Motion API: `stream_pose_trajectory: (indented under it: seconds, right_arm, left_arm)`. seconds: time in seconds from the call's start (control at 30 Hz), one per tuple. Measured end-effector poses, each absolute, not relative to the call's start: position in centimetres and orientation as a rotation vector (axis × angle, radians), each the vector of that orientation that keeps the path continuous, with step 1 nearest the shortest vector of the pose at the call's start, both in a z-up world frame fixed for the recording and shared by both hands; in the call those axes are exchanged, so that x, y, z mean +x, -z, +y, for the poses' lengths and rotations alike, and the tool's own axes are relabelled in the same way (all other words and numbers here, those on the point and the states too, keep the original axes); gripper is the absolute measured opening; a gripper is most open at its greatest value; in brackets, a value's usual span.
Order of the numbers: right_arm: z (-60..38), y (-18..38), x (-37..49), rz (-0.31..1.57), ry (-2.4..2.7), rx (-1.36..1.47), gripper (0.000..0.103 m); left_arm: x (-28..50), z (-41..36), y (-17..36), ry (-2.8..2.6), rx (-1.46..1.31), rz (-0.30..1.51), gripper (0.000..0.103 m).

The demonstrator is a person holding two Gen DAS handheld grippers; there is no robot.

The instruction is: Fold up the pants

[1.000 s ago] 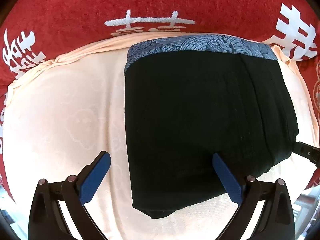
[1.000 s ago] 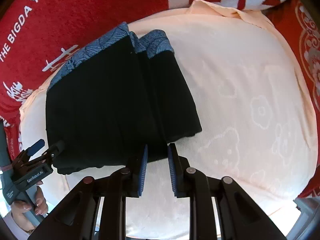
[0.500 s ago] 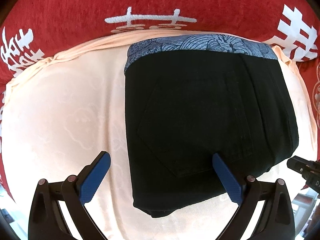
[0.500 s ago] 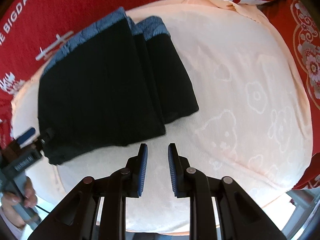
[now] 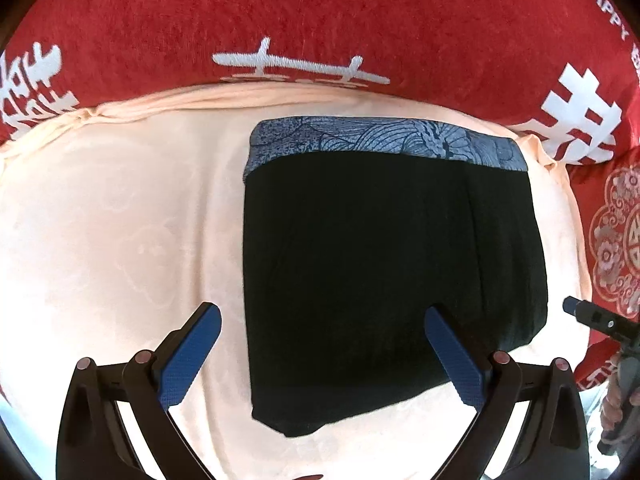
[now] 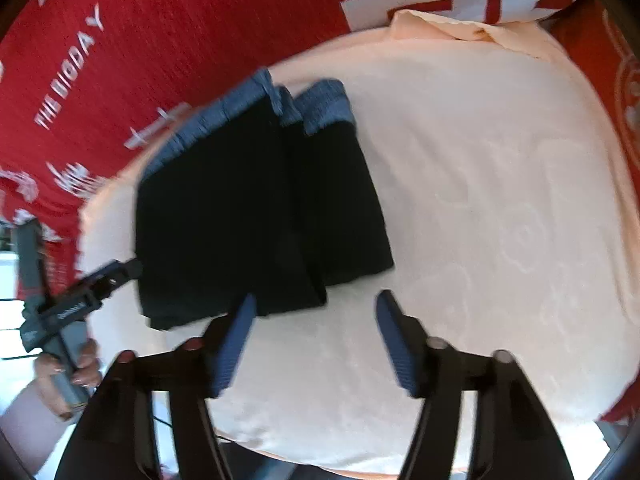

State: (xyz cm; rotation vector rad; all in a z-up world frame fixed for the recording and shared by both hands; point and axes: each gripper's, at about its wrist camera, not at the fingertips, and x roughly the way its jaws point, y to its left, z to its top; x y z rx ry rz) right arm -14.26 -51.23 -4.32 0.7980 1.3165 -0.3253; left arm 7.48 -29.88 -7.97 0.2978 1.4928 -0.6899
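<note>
Jaws on both grippers stand wide and hold nothing; the right gripper (image 6: 314, 334) has just been opening, with only bare cloth between its blue pads. Just beyond it lie the folded black pants (image 6: 256, 216), their patterned blue waistband at the far edge, on a peach blanket (image 6: 500, 200) over a red cover (image 5: 320, 20). The left gripper (image 5: 320, 352) straddles the pants' near left corner, so it looks the nearer.
</note>
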Motion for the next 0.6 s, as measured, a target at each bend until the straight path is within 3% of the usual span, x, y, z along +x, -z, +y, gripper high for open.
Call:
stream_pose_trajectory:
  seconds: [0.07,0.6]
  right_arm:
    - [-52.2,4.4,-14.2,1.275,0.274,0.844,0.082]
    - [-57.8,9.8,-10.9,1.258,0.1,0.997,0.083]
  left_arm:
    - [8.0,-30.1,8.5,0.671,0.278,1.524,0.102]
    - [10.4,-27.4,11.5,0.688,0.135,1.645,0.102]
